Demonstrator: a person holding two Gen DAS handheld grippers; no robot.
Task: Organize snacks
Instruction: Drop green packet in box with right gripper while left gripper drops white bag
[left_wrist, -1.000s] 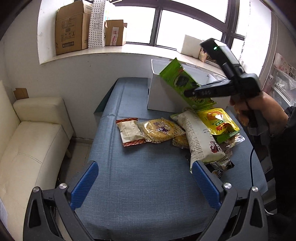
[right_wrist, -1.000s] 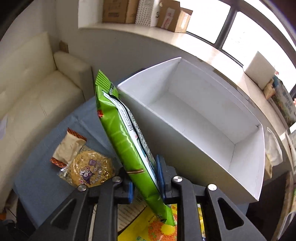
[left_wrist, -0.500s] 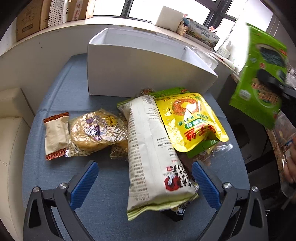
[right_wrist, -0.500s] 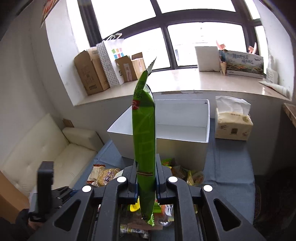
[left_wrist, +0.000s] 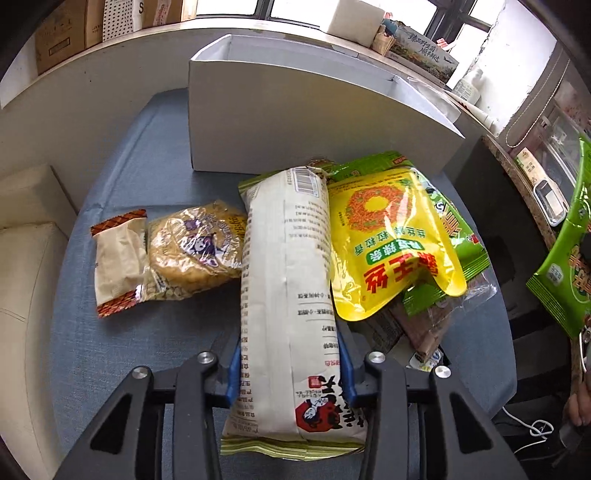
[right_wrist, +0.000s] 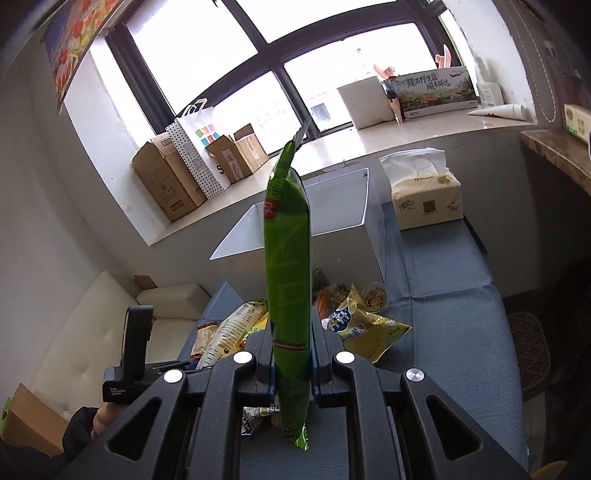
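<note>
My left gripper (left_wrist: 290, 369) is shut on a long white snack bag (left_wrist: 288, 280) that lies on the blue table (left_wrist: 129, 350). Beside it lie a yellow pouch (left_wrist: 388, 236), a round noodle pack (left_wrist: 192, 251) and a small orange-ended wrapper (left_wrist: 116, 262). The white open box (left_wrist: 295, 122) stands behind them. My right gripper (right_wrist: 291, 358) is shut on a green snack bag (right_wrist: 288, 280), held upright in the air well back from the box (right_wrist: 332, 229). That green bag also shows at the right edge of the left wrist view (left_wrist: 565, 258).
A tissue pack (right_wrist: 424, 192) stands on the table right of the box. More snack bags (right_wrist: 365, 325) lie in a pile in front of the box. Cardboard boxes (right_wrist: 177, 177) sit on the windowsill. A cream sofa (right_wrist: 110, 325) is left of the table.
My left gripper moved down and forward and closed on the long white bag. My right gripper pulled the green bag back and up, away from the box.
</note>
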